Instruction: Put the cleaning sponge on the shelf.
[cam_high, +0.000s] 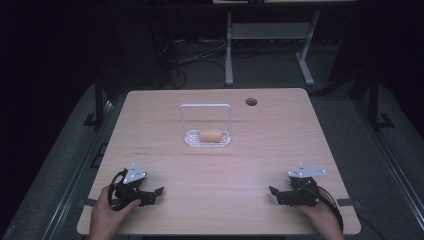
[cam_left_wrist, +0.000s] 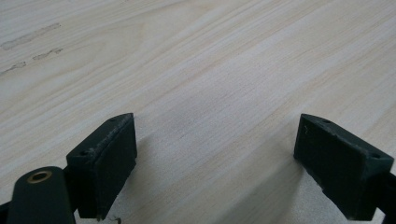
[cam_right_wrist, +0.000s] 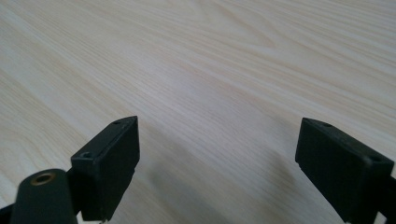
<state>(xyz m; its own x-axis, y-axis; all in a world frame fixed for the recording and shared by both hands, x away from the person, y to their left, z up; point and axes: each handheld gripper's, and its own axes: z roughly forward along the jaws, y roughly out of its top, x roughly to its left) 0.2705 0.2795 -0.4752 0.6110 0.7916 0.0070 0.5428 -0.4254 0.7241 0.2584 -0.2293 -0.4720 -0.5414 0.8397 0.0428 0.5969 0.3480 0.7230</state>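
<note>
Item 1. Left gripper (cam_high: 156, 192): lay near the front left corner of the table (cam_high: 280, 150), held in a hand (cam_high: 106, 215) that came in from the bottom edge. Its jaws stood wide apart with nothing between them; in the left gripper view the black pads (cam_left_wrist: 105, 161) framed bare wood only.

Item 2. Right gripper (cam_high: 274, 192): sat near the front right corner, likewise held from below by a hand (cam_high: 322, 216). Its jaws were spread about as wide as the left pair and held nothing; the right gripper view showed its pads (cam_right_wrist: 109, 161) over plain pale grain. A grey three-cornered plate topped each gripper.

Item 3. Bread roll (cam_high: 211, 135): small, oblong, golden-tan, smooth-crusted (finer surface detail too small to read). It lay on its side in a white basket (cam_high: 192, 138), resting on the perforated floor, right of centre.

Item 4. The basket: shallow, white plastic, with a tall squared handle standing upright over its far side. It stood near the middle of the table, well apart from both grippers and roughly midway between them.

Item 5. The table: light wood top, with a round cable hole (cam_high: 251, 102) near its far edge.
</note>
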